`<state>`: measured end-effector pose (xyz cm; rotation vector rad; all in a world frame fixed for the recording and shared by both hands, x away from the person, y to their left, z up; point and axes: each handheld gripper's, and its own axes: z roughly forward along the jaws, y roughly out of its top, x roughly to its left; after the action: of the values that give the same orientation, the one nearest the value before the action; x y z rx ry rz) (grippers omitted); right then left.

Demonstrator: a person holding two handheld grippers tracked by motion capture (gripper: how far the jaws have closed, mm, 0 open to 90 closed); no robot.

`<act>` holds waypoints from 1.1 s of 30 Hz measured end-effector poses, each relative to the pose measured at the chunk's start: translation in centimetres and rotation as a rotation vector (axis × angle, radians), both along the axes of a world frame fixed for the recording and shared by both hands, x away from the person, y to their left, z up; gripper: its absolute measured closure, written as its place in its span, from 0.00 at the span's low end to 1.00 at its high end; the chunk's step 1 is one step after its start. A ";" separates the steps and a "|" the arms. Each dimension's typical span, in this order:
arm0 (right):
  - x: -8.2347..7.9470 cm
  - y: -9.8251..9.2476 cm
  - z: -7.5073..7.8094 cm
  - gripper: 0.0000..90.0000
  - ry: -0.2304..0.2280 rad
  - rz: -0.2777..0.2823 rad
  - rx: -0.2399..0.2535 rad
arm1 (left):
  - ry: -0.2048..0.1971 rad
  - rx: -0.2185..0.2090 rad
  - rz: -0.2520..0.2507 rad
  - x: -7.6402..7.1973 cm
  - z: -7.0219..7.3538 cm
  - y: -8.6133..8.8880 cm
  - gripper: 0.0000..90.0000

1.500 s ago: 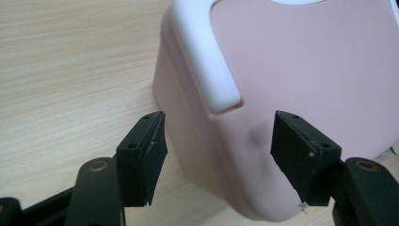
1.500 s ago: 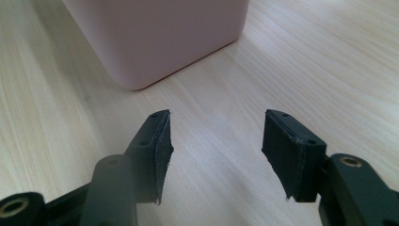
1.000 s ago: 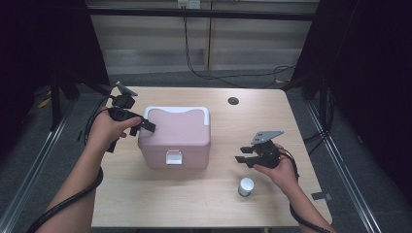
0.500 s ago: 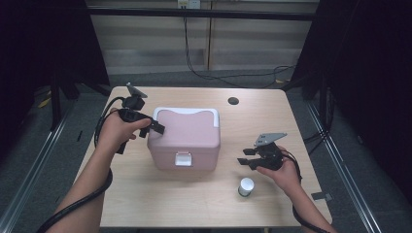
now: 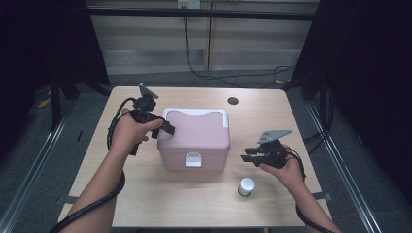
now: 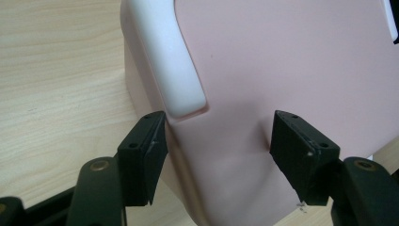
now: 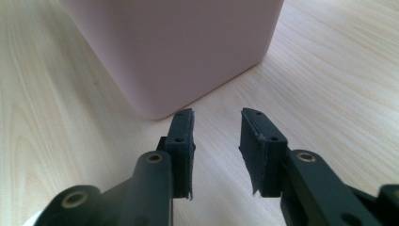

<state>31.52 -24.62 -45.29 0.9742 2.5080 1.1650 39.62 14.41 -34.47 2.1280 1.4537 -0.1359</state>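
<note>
Pink box (image 5: 197,141) sits mid-table, lid down, latch on its near face. Left gripper (image 5: 165,127) is at the box's far-left top corner, jaws spread astride the corner by the white handle (image 6: 181,70), not yet pinching. Right gripper (image 5: 248,156) hovers just right of the box, holding nothing; its jaws have just been closing but remain apart. Looks like the approach step; next, the left closes on the lid edge while the right braces or goes for the latch. Small white-capped jar (image 5: 246,186) stands near-right, untouched.

Light wood table (image 5: 145,194): pink box (image 5: 197,141) mid-table, white-capped jar (image 5: 246,187) near front-right, apart.

Pink box (image 6: 282,70) — cropped by frame edges
</note>
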 end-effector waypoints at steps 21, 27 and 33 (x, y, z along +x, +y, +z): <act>0.9 0.0 7.2 0.98 -0.008 0.015 0.062 | -0.006 0.023 -0.034 -0.4 0.2 -1.0 0.40; 1.6 -0.2 8.7 1.00 0.000 0.002 0.087 | 0.000 0.018 -0.043 -0.4 0.2 -0.8 0.42; 2.1 0.3 10.0 1.00 0.004 0.013 0.079 | -0.001 0.023 -0.047 -0.3 0.2 -0.9 0.42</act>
<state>33.62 -24.31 -35.32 0.9815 2.4928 1.2765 39.29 13.54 -34.24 2.1808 1.4118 -0.1365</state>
